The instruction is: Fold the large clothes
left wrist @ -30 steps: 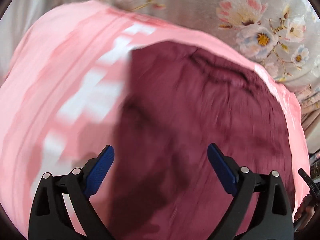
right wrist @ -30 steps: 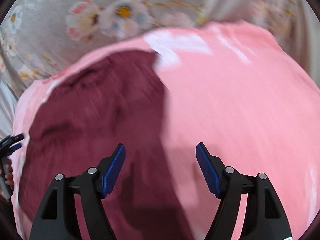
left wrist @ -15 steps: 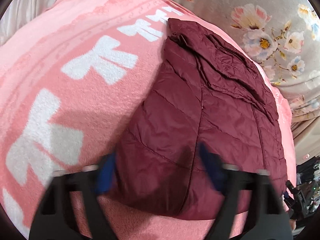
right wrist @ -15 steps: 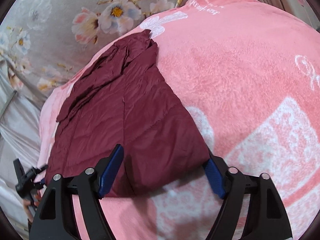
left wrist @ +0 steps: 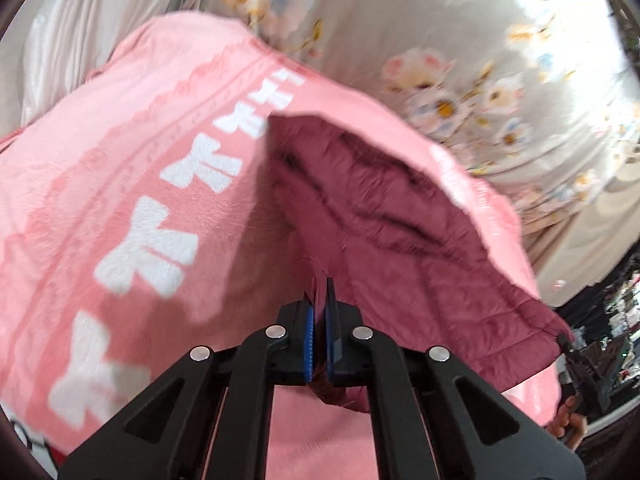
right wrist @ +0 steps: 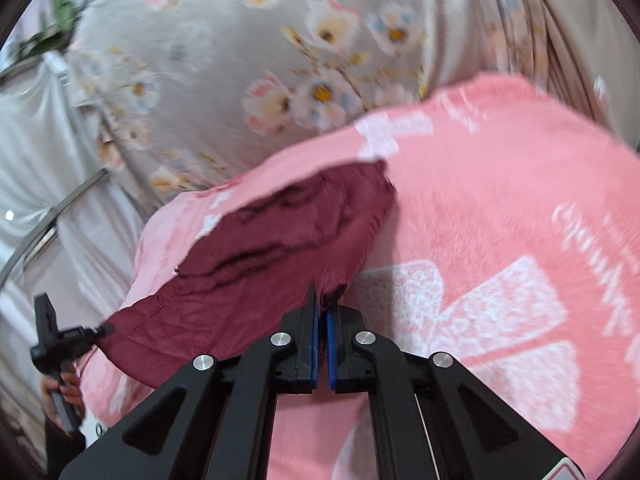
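On my left, the pink fleece blanket (left wrist: 132, 184) with white bow shapes spreads wide under my left gripper (left wrist: 319, 304). Its black arms are drawn together and the blue pads (left wrist: 308, 336) have just been closing; they now pinch a fold of the dark maroon quilted puffer jacket (left wrist: 400, 240) at its near hem, with cloth bunched between and below them. The jacket lies on the blanket ahead and to the right of that gripper, its far end reaching toward the beige curtain printed with pale flowers (left wrist: 460, 72). At the far right edge of this view a hand (left wrist: 568, 424) holds a second black tool, which meets the jacket's other near corner.

From my right wrist, the same maroon jacket (right wrist: 272, 256) sits left of centre, its near hem lifted off the blanket (right wrist: 500, 220). At the far left a hand (right wrist: 66, 392) grips a black tool at the jacket's corner. My right gripper (right wrist: 320, 312) has also just been closing, and its pads are nearly together on a thin edge of jacket fabric; the frame is blurred, so how much cloth it has I can only guess at. The flowered curtain (right wrist: 280, 60) fills the background.
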`<action>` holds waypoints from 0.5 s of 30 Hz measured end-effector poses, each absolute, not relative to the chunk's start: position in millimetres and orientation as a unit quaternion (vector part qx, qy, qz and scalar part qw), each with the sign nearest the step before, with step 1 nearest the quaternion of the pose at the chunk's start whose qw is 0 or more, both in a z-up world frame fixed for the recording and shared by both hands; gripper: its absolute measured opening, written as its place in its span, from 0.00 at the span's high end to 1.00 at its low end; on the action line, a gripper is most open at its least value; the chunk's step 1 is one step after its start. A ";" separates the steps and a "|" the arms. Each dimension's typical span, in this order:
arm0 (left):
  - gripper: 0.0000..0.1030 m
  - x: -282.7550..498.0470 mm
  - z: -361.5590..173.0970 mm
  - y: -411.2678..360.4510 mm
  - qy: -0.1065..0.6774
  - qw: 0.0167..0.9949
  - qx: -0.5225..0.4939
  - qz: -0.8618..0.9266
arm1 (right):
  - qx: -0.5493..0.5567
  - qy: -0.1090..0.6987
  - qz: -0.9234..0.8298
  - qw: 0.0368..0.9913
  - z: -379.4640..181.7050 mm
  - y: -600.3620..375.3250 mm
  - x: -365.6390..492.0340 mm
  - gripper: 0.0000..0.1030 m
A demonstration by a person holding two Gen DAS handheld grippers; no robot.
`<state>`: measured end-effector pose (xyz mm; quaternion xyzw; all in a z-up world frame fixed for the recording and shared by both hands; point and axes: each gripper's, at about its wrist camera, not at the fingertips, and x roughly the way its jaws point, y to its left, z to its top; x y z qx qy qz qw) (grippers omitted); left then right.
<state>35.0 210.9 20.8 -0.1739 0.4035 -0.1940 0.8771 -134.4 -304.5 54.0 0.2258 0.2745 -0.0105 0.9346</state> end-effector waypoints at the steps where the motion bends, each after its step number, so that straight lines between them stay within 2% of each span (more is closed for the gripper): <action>1: 0.98 18.8 35.3 216.3 0.391 0.879 -0.182 -0.204 | 0.222 0.266 -0.008 0.938 63.6 -301.0 -144.7 0.97; 5: 0.98 -17.8 89.8 228.2 0.324 0.902 -0.188 -0.215 | 0.200 0.201 -0.004 0.959 116.8 -291.8 -186.3 0.97; 8: 0.98 -10.3 123.4 219.4 0.284 0.917 -0.175 -0.219 | 0.200 0.154 0.002 0.968 147.9 -298.5 -182.0 0.97; 12: 0.97 44.6 136.3 183.8 0.283 0.928 -0.138 -0.198 | 0.179 0.143 -0.009 0.973 152.6 -306.6 -129.0 0.97; 15: 0.97 113.9 120.8 148.4 0.306 0.937 -0.093 -0.137 | 0.201 0.168 -0.028 0.965 132.6 -328.9 -58.5 0.97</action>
